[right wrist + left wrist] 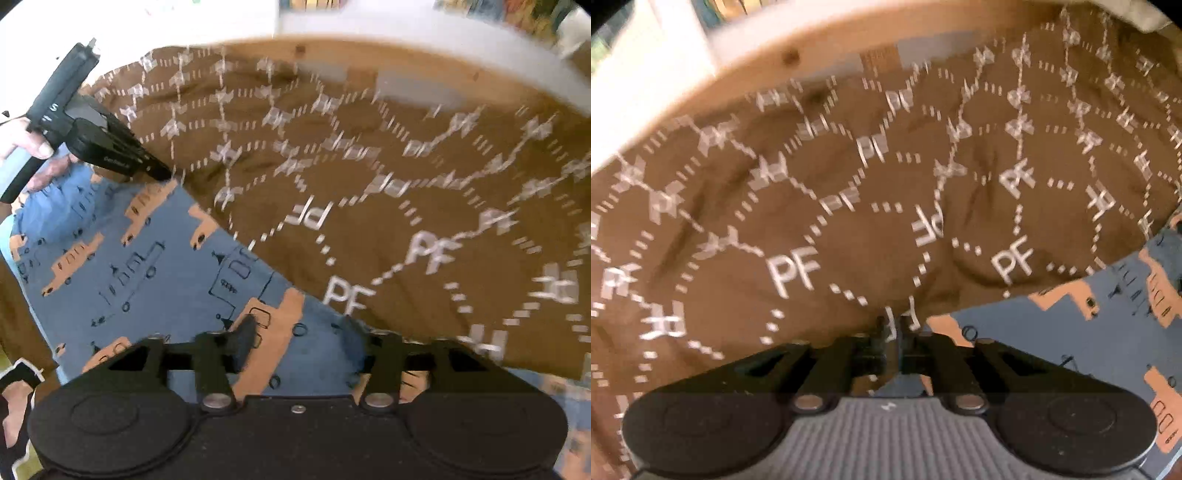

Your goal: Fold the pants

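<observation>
Left gripper pinching the pants hem at the bed near edge; right gripper gaping over the sheet beside the hem. Right should be clamping before lifting evenly.

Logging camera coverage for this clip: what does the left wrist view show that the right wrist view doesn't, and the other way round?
Only the left wrist view shows the left claw from behind, pinched on the edge of the brown pants. Only the right wrist view shows the right claw open over the blue truck-print sheet, plus the hand gripping the left tool. Both show the pants, the sheet and the wooden frame.
</observation>
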A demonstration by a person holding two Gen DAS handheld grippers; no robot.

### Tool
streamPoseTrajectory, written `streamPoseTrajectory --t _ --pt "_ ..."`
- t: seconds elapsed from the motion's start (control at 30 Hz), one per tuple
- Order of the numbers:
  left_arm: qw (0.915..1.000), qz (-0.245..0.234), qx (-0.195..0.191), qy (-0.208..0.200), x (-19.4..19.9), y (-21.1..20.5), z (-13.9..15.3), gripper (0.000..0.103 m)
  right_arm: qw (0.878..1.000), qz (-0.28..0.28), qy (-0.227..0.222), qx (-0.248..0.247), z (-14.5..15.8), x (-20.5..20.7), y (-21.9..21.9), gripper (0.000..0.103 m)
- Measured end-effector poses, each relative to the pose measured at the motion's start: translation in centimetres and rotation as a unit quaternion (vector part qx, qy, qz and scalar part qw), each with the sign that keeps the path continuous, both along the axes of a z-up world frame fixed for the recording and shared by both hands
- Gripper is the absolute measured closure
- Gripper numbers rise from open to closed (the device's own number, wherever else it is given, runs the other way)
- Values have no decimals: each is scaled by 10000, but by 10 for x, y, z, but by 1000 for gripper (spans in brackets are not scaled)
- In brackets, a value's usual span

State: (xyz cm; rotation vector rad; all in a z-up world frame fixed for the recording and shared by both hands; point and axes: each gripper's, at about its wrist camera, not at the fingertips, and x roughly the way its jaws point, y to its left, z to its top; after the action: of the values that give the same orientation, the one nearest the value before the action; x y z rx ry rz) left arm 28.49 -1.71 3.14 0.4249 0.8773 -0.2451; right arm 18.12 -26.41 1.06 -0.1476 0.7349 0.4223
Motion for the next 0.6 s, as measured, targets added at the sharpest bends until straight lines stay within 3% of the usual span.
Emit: streamPoseTrajectory --t 0.03,0.07,0.13,0.2,0.27,0.33,0.4,0.6 --pt "9998 -46 -25 -175 -10 -2 7 74 9998 -107 -143 -22 6 -12 -4 27" --pt "9994 -165 -83 -297 -18 -3 11 61 9992 -259 -291 -10 12 -27 -11 24" --pt "9980 -409 -237 -431 -34 -14 20 45 9969 -646 -452 84 22 -54 -27 23" --pt "9948 -781 -523 -391 -43 -34 26 36 9922 -1115 -525 204 29 -78 -49 18" --pt "9877 -1275 -852 -309 -57 -57 32 15 9865 -1494 -603 305 35 -97 -71 12" --pt "9762 -1817 -1151 -289 -61 -83 33 4 9824 -1724 -604 400 40 -107 -93 9" --pt "9633 -2372 -1238 -207 -68 -119 30 3 9794 -1874 -490 567 40 -112 -116 9" --pt "9419 -3196 -894 -509 -76 -222 11 4 9724 -2073 -56 1072 30 -109 -161 19"
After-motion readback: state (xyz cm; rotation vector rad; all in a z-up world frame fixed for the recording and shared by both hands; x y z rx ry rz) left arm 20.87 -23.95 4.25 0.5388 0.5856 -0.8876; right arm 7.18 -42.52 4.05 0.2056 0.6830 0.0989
